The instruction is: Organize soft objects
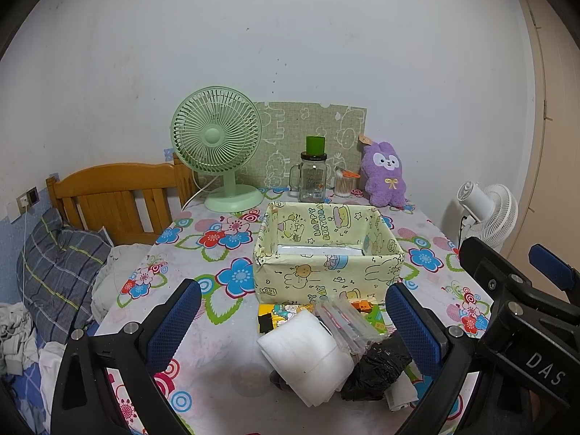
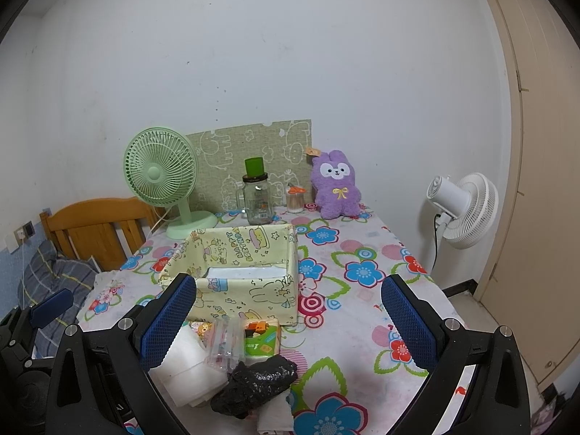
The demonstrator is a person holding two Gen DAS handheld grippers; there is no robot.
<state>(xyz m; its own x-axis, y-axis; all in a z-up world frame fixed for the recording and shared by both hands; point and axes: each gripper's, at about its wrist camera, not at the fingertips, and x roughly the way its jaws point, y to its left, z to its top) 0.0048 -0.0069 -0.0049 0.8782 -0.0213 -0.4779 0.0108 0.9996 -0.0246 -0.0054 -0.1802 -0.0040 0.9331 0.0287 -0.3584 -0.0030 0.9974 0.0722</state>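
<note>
Left gripper (image 1: 295, 320) spread wide, empty. Right gripper (image 2: 290, 320) likewise apart, empty. Soft pile between and below left fingers: white roll (image 1: 306, 353), black bag (image 1: 373, 371), tissue pack (image 1: 281, 317). Yellow fabric box (image 1: 328, 253) just beyond.

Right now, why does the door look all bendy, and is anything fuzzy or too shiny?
Left wrist view: the fisheye lens curves the door at the edge, corners go black, and the white roll looks a bit washed out. Right wrist view: the same bending on the door; the yellow box in the middle stays sharp, with only small glints on the black bag.
</note>
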